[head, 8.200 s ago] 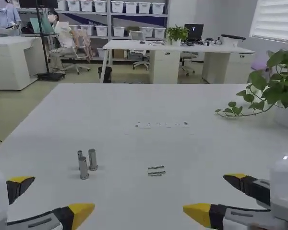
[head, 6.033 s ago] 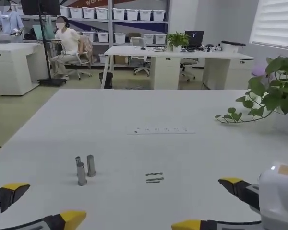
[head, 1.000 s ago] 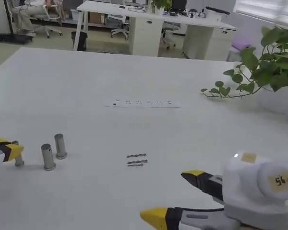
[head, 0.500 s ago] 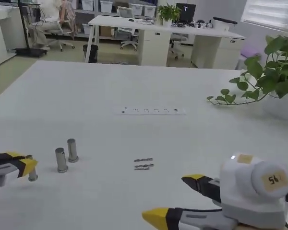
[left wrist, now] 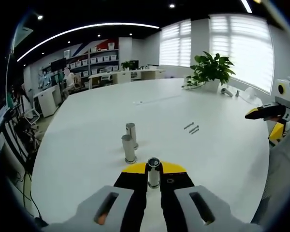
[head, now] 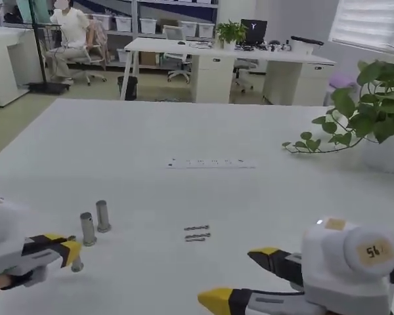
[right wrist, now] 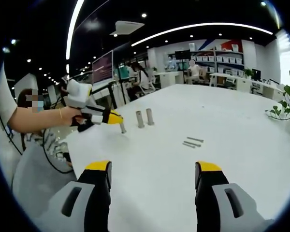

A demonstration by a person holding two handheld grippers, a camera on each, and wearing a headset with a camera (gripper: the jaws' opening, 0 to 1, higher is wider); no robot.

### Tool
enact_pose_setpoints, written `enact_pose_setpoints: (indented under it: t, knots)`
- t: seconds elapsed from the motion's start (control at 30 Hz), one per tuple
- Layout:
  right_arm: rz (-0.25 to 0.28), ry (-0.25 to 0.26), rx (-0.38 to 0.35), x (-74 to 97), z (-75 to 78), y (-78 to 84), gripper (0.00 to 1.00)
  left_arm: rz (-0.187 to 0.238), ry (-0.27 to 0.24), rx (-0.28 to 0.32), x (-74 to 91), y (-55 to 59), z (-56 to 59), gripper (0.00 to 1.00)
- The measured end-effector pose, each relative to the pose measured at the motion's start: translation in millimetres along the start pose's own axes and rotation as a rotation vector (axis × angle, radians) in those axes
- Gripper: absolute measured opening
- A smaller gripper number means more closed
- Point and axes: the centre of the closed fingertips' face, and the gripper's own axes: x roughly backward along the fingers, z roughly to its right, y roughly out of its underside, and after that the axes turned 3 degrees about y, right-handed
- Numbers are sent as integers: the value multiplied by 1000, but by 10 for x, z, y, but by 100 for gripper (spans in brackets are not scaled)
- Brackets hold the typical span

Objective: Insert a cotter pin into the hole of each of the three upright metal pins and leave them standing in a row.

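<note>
My left gripper (left wrist: 153, 180) is shut on one upright metal pin (left wrist: 153, 171), gripping it near its top at the left of the table (head: 77, 264). The other two metal pins (left wrist: 129, 149) (left wrist: 131, 135) stand upright and close together just beyond it, free of the jaws. Three cotter pins (head: 197, 233) lie side by side on the white table, right of the metal pins. My right gripper (head: 240, 279) hovers open near the front edge, nothing between its fingers (right wrist: 97, 170). In the right gripper view the left gripper (right wrist: 108, 117) holds its pin (right wrist: 122, 127) left of the pair (right wrist: 144, 117).
A white power strip (head: 212, 163) lies flat across the middle of the table. A trailing green plant (head: 364, 118) in a white pot stands at the right edge. Desks, chairs and a seated person are beyond the far edge.
The left gripper has come nearer and rightward with the third pin in its jaws, closer to the other two. The head camera has tilted up. The right gripper has barely moved.
</note>
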Motion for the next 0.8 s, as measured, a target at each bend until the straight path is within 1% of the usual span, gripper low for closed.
enact_pose_setpoints:
  t: [0.03, 0.1, 0.23, 0.3, 0.4, 0.53, 0.7, 0.8]
  knots:
    - [1, 3, 1, 13, 4, -1, 71, -1, 7, -6, -14, -1, 51, 7]
    - [5, 6, 0, 34, 9, -6, 71, 0, 12, -5, -37, -6, 113, 7]
    - [11, 14, -6, 80, 25, 3, 71, 5, 23, -4, -82, -26, 213, 7]
    - [11, 18, -9, 102, 29, 13, 71, -4, 33, -21, -107, -25, 274, 7]
    - [14, 26, -15, 140, 41, 27, 71, -20, 30, -40, -144, -11, 332, 7]
    - [9, 35, -22, 181, 73, 58, 71, -14, 45, -31, -205, -27, 417, 7]
    - [11, 46, -36, 231, 113, 79, 71, -21, 55, -49, -308, -36, 520, 7]
    - [10, 49, -40, 249, 130, 90, 71, -22, 58, -68, -374, -33, 553, 7]
